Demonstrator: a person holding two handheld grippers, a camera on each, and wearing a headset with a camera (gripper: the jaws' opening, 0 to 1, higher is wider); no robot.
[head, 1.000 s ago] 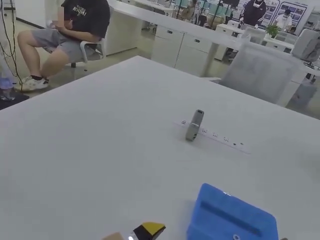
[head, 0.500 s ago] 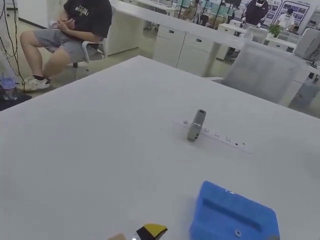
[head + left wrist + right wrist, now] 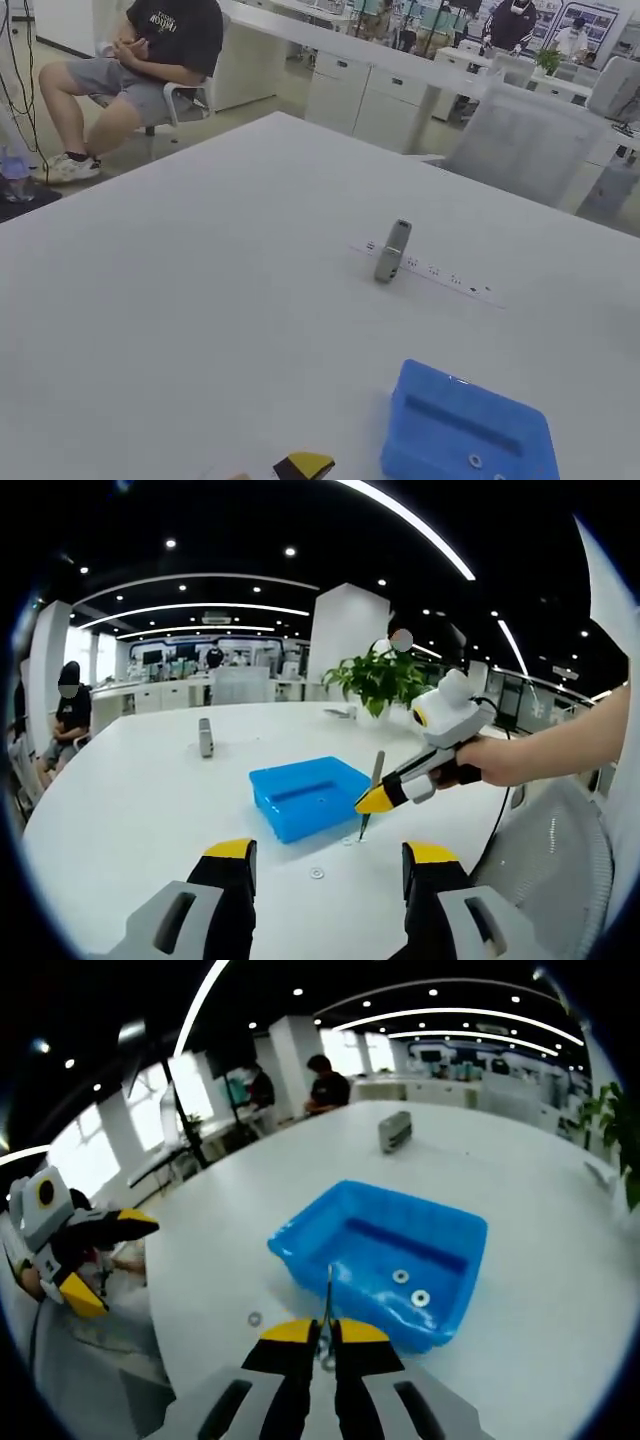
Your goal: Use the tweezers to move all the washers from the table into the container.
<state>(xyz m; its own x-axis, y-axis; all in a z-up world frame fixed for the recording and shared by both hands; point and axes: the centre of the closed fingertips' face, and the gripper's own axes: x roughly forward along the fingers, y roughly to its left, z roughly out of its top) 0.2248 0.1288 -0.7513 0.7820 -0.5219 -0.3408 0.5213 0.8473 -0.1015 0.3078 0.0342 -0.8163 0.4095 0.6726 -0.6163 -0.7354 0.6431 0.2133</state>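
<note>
Right gripper (image 3: 322, 1333): jaws closed on the tweezers (image 3: 328, 1303), which stick out forward between the yellow tips toward the near wall of the blue container (image 3: 452, 1260). Two washers (image 3: 410, 1287) lie inside the container on its floor, close together. One loose washer (image 3: 254, 1318) is on the white bench (image 3: 230, 1220), just off the container's corner, left of the right jaws.

Left gripper (image 3: 331, 855): jaws wide apart, nothing between them, hovering over the bench short of the container. From its view the right gripper comes in from the right, held in a hand (image 3: 487, 761), tweezers angled down with the tip beside the container's near corner. Can't tell if the tip touches the bench. The loose washer lies in front of the open jaws, and small specks near the tweezer tip may be more washers, too small to be sure.

Head view: container at the bottom right edge with a washer showing inside, and a yellow-black tip of a gripper (image 3: 303, 466) at the bottom edge, side unclear. Gray device (image 3: 391, 250) stands mid-bench on a white strip, well apart from the container. A seated person (image 3: 150, 55) is beyond the far left corner. Potted plant (image 3: 380, 680) behind the bench.
</note>
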